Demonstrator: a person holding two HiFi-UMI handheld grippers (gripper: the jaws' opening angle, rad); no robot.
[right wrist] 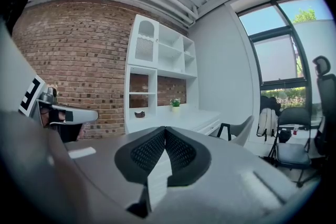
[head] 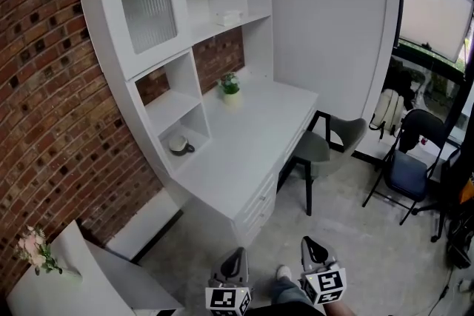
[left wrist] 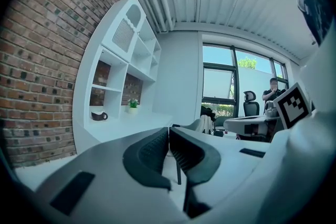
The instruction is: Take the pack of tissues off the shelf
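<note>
- You faced a brick wall (head: 52, 107) whose face looked rough and matt, with sunken mortar joints.
- The shelf unit (head: 100, 4) before you looked painted white, smooth with a low sheen. Its door panel (head: 148, 11) was ribbed, frosted glass.
- The desk (head: 252, 144) top carried the same smooth white finish.
- The chair (head: 315, 148) had a matt grey moulded seat on thin black legs that looked like metal.
- The floor (head: 355, 240) looked like smooth grey concrete.
- Your left gripper (left wrist: 169, 131) and right gripper (right wrist: 164, 131) had matt grey plastic bodies. Their dark pads (right wrist: 147, 150) were finely ridged and rubber-like.
</note>
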